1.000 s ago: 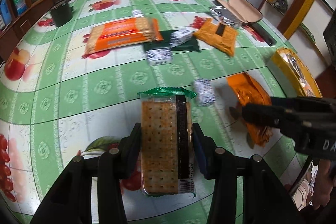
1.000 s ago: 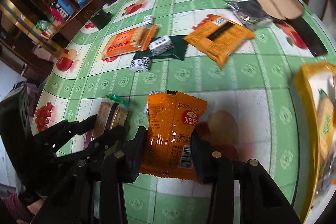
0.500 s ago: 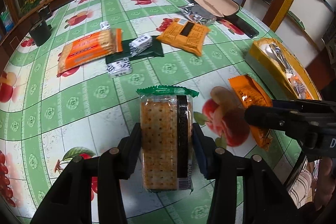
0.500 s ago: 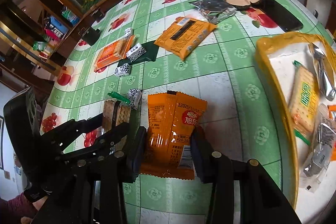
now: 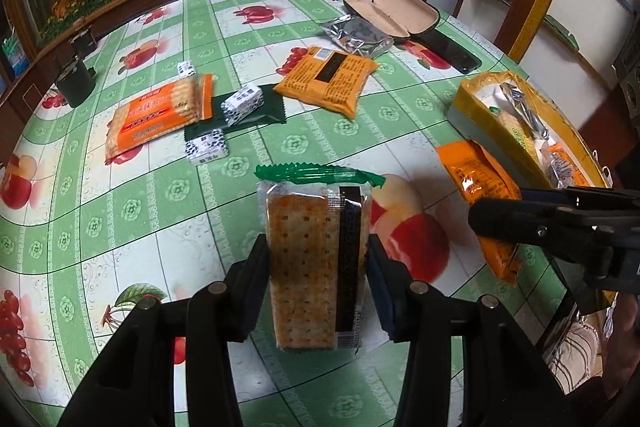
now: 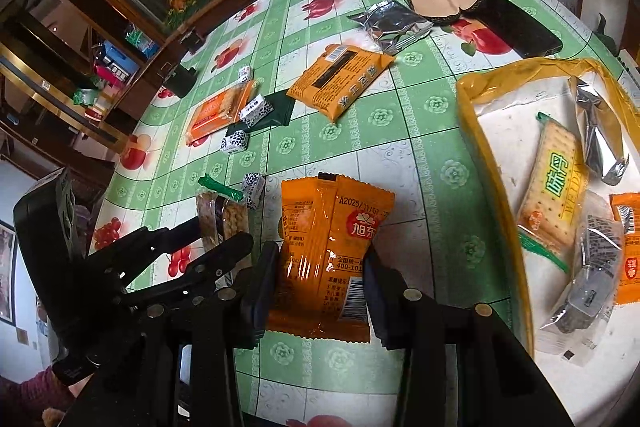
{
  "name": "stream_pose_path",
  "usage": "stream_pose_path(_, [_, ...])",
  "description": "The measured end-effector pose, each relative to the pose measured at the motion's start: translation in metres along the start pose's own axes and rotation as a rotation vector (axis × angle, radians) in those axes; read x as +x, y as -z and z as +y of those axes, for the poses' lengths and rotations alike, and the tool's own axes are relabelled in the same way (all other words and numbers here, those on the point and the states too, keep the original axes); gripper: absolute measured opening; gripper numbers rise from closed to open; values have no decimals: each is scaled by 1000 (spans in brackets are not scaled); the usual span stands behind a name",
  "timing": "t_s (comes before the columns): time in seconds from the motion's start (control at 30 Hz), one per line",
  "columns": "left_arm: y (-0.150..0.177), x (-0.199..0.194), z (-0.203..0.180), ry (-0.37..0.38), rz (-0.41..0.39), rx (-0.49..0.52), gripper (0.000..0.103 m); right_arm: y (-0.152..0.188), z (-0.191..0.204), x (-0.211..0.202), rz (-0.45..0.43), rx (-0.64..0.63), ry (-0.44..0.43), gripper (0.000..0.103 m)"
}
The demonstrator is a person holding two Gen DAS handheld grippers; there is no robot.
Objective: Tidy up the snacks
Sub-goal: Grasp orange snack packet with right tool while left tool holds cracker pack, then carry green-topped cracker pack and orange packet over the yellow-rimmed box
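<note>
My left gripper (image 5: pixel 318 259) is shut on a clear cracker pack with a green end (image 5: pixel 314 263) and holds it above the table. It also shows in the right wrist view (image 6: pixel 222 217). My right gripper (image 6: pixel 320 275) is shut on an orange snack packet (image 6: pixel 326 251), seen from the left wrist view (image 5: pixel 486 195) at the right. A yellow-rimmed tray (image 6: pixel 486 163) with several snack packs lies to the right; its rim also shows in the left wrist view (image 5: pixel 472 95).
On the green fruit-print tablecloth (image 5: pixel 132 203) lie an orange biscuit pack (image 5: pixel 156 115), small black-and-white sweets (image 5: pixel 206 147), a dark green packet (image 5: pixel 256 115), an orange pouch (image 5: pixel 328 79), a silver pouch (image 5: pixel 356 35), an open glasses case (image 5: pixel 390 13), a phone (image 5: pixel 450 51).
Both grippers have lifted and moved right with their packs. The tray has come closer in both views, and the table has dropped farther below.
</note>
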State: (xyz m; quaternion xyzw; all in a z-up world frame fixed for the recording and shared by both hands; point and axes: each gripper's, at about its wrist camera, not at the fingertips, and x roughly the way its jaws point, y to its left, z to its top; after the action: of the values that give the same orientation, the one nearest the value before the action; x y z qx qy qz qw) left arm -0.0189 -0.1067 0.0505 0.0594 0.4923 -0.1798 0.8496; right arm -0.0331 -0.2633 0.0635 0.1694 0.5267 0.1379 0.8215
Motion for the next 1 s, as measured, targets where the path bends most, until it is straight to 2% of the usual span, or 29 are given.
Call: stream_pose_path(1.0, [-27,1,-68,14,-26,70,45,-5,-55,-46,-52,33,-17,44])
